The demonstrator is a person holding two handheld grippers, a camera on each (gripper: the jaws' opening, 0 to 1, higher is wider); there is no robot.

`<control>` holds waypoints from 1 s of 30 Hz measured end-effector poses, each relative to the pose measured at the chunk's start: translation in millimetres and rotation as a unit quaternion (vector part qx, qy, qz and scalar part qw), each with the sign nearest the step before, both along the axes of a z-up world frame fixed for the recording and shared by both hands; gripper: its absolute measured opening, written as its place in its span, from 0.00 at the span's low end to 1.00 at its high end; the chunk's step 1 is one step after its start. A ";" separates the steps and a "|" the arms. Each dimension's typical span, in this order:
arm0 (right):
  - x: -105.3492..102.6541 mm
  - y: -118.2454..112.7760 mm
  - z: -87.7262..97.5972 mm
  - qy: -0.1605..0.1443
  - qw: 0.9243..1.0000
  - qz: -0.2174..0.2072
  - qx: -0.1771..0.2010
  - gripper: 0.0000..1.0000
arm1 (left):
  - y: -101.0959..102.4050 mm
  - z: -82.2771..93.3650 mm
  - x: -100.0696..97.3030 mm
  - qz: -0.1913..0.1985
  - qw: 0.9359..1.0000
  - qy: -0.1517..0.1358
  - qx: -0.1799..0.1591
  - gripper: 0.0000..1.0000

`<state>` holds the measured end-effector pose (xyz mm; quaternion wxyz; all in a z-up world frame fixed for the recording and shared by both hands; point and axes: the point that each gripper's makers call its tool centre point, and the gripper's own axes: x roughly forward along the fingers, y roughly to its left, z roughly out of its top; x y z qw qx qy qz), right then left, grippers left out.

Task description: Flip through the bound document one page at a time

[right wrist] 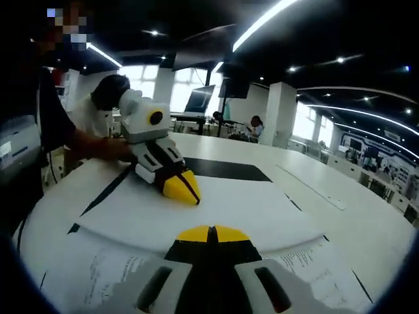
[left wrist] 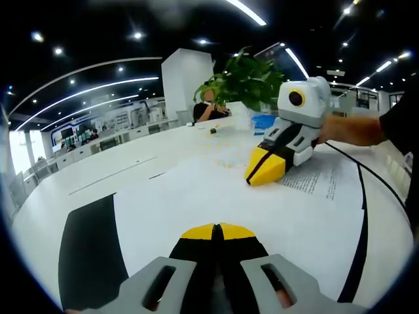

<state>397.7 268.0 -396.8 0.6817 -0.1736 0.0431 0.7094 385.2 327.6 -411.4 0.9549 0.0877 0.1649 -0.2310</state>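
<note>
White bench (left wrist: 118, 163) with black mat (left wrist: 88, 252). White bound paper document (left wrist: 216, 196) with fine black print. Both grippers, left (left wrist: 218, 230) and right (right wrist: 208, 233): grey-white bodies, black jaws tipped yellow. Green leafy plant (left wrist: 245, 78).

In the left gripper view, the left gripper (left wrist: 218, 230) rests on a blank page (left wrist: 196, 196) of the bound document on the table (left wrist: 98, 163). The right gripper (left wrist: 265, 167) lies ahead to the right, beside the printed page (left wrist: 321, 176). A potted plant (left wrist: 245, 78) stands behind it.
</note>
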 end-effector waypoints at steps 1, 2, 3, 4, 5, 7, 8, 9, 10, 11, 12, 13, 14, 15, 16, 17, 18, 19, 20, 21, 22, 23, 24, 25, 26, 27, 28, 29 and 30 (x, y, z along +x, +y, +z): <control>-2.5 -0.3 -0.4 -0.001 1.000 0.003 -0.001 0.03 | 0.0 0.0 0.2 0.000 1.000 0.000 0.000 0.03; -3.0 -0.4 -0.4 -0.001 1.000 0.004 -0.001 0.03 | -0.1 0.1 0.2 0.000 1.000 0.000 0.000 0.03; -4.0 -0.7 -0.3 -0.002 1.000 0.005 -0.002 0.03 | -0.1 0.1 0.3 0.000 1.000 0.000 0.000 0.03; -5.1 -1.0 -0.3 -0.003 1.000 0.006 -0.002 0.03 | -0.1 0.1 0.4 0.000 1.000 0.000 0.000 0.03; -6.3 -1.3 -0.4 -0.003 1.000 0.008 -0.003 0.03 | 0.0 0.2 0.6 0.000 1.000 0.000 0.001 0.03; -7.9 -1.7 -0.5 -0.002 1.000 0.008 -0.002 0.03 | 0.1 0.3 1.0 0.000 1.000 0.000 0.001 0.03; -8.6 -1.9 -0.5 -0.002 1.000 0.009 -0.002 0.03 | 0.1 0.3 1.1 0.000 1.000 0.000 0.001 0.03; -9.3 -2.1 -0.4 -0.001 1.000 0.009 -0.002 0.03 | 0.2 0.4 1.2 0.000 1.000 0.000 0.001 0.03; -11.6 -2.7 -0.3 0.000 1.000 0.011 -0.001 0.03 | 0.2 0.4 1.3 0.000 1.000 0.000 0.001 0.03; -13.2 -3.1 -0.3 0.000 1.000 0.012 -0.001 0.03 | 0.2 0.4 1.3 0.000 1.000 0.000 0.001 0.03; -14.3 -3.3 -0.3 0.001 1.000 0.013 -0.001 0.03 | 0.2 0.4 1.3 0.000 1.000 0.000 0.001 0.03; -16.3 -3.6 -0.3 0.001 1.000 0.015 -0.001 0.03 | 0.1 0.4 1.3 0.000 1.000 0.000 0.001 0.03; -18.3 -3.9 -0.2 0.002 1.000 0.017 -0.001 0.03 | 0.1 0.4 1.2 0.000 1.000 0.000 0.000 0.03; -20.4 -4.2 -0.2 0.002 1.000 0.018 -0.001 0.03 | 0.0 0.4 1.2 0.000 1.000 0.000 0.000 0.03; -22.4 -4.5 -0.1 0.003 1.000 0.020 -0.001 0.03 | 0.0 0.3 1.1 0.000 1.000 0.000 0.000 0.03; -24.5 -4.8 0.1 0.003 1.000 0.022 0.000 0.03 | 0.0 0.3 1.1 0.000 1.000 0.000 0.000 0.03; -25.4 -5.0 0.2 0.003 1.000 0.023 0.000 0.03 | 0.0 0.3 1.1 0.000 1.000 0.000 0.000 0.03; -26.7 -5.2 0.4 0.003 1.000 0.023 0.000 0.03 | 0.0 0.3 1.1 0.000 1.000 0.000 0.000 0.03; -29.5 -5.5 0.3 0.004 1.000 0.027 0.000 0.03 | -0.1 0.3 1.0 0.000 1.000 0.000 0.000 0.03; -35.3 -6.1 -0.4 0.008 0.999 0.037 -0.002 0.03 | -0.2 0.3 0.8 0.000 1.000 0.000 0.000 0.03; -38.5 -6.2 -0.6 0.008 0.999 0.040 -0.003 0.03 | -0.2 0.3 0.8 0.000 1.000 0.000 0.000 0.03; -41.7 -6.3 -0.9 0.007 0.999 0.043 -0.004 0.03 | -0.2 0.3 0.8 0.000 1.000 0.000 0.000 0.03; -44.5 -6.4 -1.0 0.006 0.999 0.047 -0.005 0.03 | -0.2 0.3 0.7 0.000 1.000 0.000 0.000 0.03; -47.1 -6.7 -1.4 0.006 0.999 0.049 -0.007 0.03 | -0.3 0.2 0.7 0.000 1.000 0.000 0.000 0.03; -49.8 -7.0 -1.7 0.006 0.999 0.052 -0.008 0.03 | -0.3 0.1 0.7 0.000 1.000 0.000 0.000 0.03; -52.4 -7.3 -2.0 0.006 0.998 0.055 -0.009 0.03 | -0.3 0.0 0.7 0.000 1.000 0.000 0.000 0.03; -55.0 -7.6 -2.3 0.006 0.998 0.058 -0.010 0.03 | -0.3 -0.1 0.7 0.000 1.000 0.000 0.000 0.03; -56.4 -7.9 -2.6 0.007 0.998 0.059 -0.010 0.03 | -0.3 -0.2 0.7 0.000 1.000 0.000 0.000 0.03; -58.4 -8.3 -3.0 0.007 0.998 0.060 -0.011 0.03 | -0.3 -0.3 0.7 0.000 1.000 0.000 0.000 0.03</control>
